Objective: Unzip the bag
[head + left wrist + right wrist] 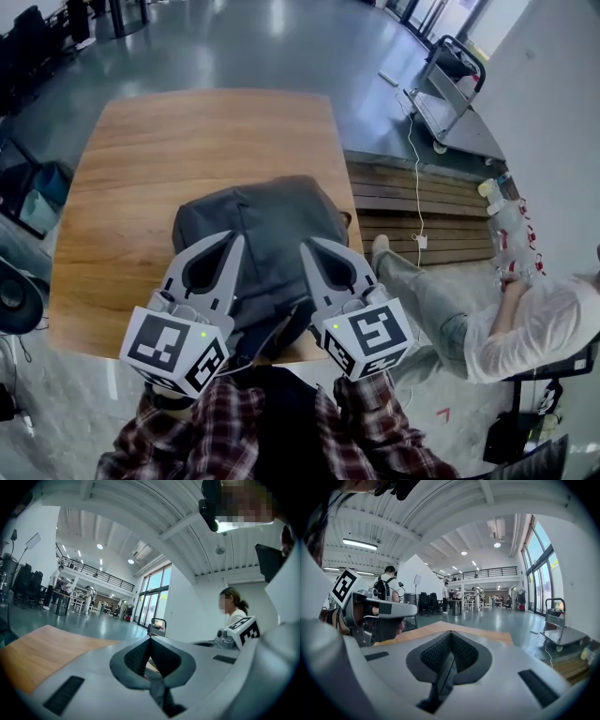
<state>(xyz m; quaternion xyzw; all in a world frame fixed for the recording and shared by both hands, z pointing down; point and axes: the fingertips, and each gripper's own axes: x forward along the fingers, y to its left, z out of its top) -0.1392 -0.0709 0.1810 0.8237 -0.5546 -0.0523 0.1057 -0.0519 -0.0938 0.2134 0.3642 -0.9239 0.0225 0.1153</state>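
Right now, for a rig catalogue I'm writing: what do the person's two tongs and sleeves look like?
Both the left tongs and right tongs are light grey plastic, tapering to a point, with dark textured pads inside. Each carries a cube with black-and-white square markers and a small green light. The sleeves are red-and-dark plaid.

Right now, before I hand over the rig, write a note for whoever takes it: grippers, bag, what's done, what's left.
Left gripper: shut, empty, held up over the near side of the bag.
Right gripper: shut, empty, alongside the left one, not on the bag.
Bag: lies on the table, toward its near right edge.
Done: nothing that shows. Neither gripper is on the zip, and I can't make out the pull.
To do: find the pull, grip it, probably steady the bag with the other gripper, and run the zip open.
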